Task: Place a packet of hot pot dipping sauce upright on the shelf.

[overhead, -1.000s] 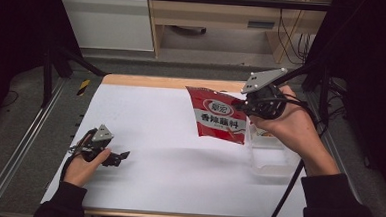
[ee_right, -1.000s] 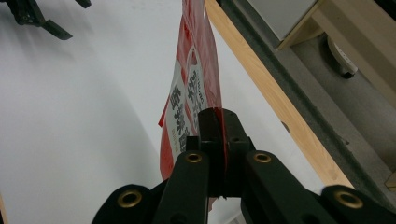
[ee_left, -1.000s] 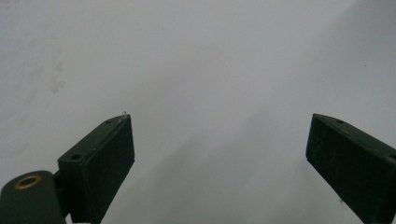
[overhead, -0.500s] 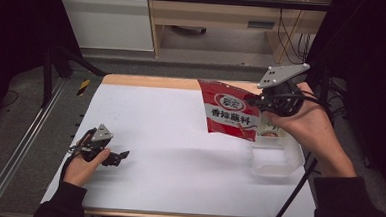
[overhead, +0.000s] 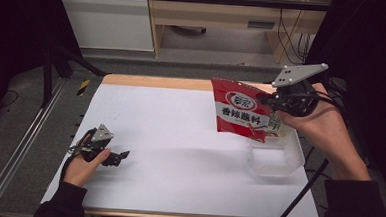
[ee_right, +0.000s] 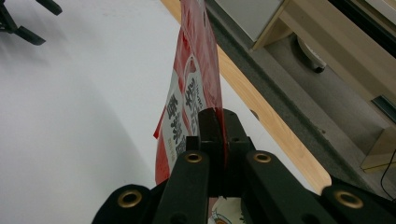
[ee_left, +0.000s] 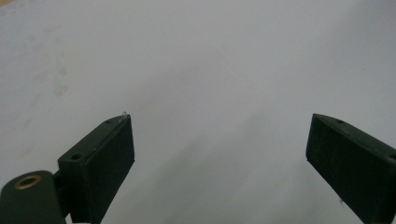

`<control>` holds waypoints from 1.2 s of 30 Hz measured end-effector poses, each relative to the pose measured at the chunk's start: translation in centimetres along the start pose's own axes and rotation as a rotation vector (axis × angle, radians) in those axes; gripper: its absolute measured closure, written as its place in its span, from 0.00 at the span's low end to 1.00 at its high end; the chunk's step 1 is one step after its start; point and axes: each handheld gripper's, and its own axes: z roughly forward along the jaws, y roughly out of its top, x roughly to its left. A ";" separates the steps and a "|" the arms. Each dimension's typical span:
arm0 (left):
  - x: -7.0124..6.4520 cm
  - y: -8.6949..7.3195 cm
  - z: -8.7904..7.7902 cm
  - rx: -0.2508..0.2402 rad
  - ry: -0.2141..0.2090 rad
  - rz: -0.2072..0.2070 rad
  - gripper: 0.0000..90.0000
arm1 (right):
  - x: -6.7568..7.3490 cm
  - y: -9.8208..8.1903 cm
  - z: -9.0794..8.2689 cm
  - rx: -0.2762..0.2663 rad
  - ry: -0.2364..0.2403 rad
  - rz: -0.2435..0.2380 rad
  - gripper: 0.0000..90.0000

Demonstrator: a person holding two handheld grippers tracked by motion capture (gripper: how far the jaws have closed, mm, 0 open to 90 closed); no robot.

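The red seasoning packet (overhead: pixel 240 115) hangs pinched by its edge in my right tongs (overhead: pixel 274 100), right of centre in the high view, above the clear plastic container (overhead: pixel 273 158) on the table (overhead: pixel 179 138). My left tongs (overhead: pixel 121 156) lie spread and empty at lower left. I judge I'm carrying it; next I'd lower it into the container.

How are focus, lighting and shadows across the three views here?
High view: evenly lit white table, dark surroundings, soft shadow under the red packet. Left gripper view: fingers soft-edged, table featureless, faint shadow. Right gripper view: the packet is readable, while the near fingers look dark and slightly blurred.
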 end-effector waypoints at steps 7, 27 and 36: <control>0.0 0.0 0.0 -0.001 -0.002 0.001 0.09 | -0.6 -0.8 -0.9 0.007 -0.018 0.016 1.00; -0.1 0.0 0.0 -0.001 -0.003 0.004 0.09 | -1.5 -3.2 -2.2 0.007 -0.041 0.058 1.00; -0.1 0.0 0.0 0.000 -0.004 0.004 0.09 | -2.0 -3.6 -2.2 0.025 -0.040 0.077 1.00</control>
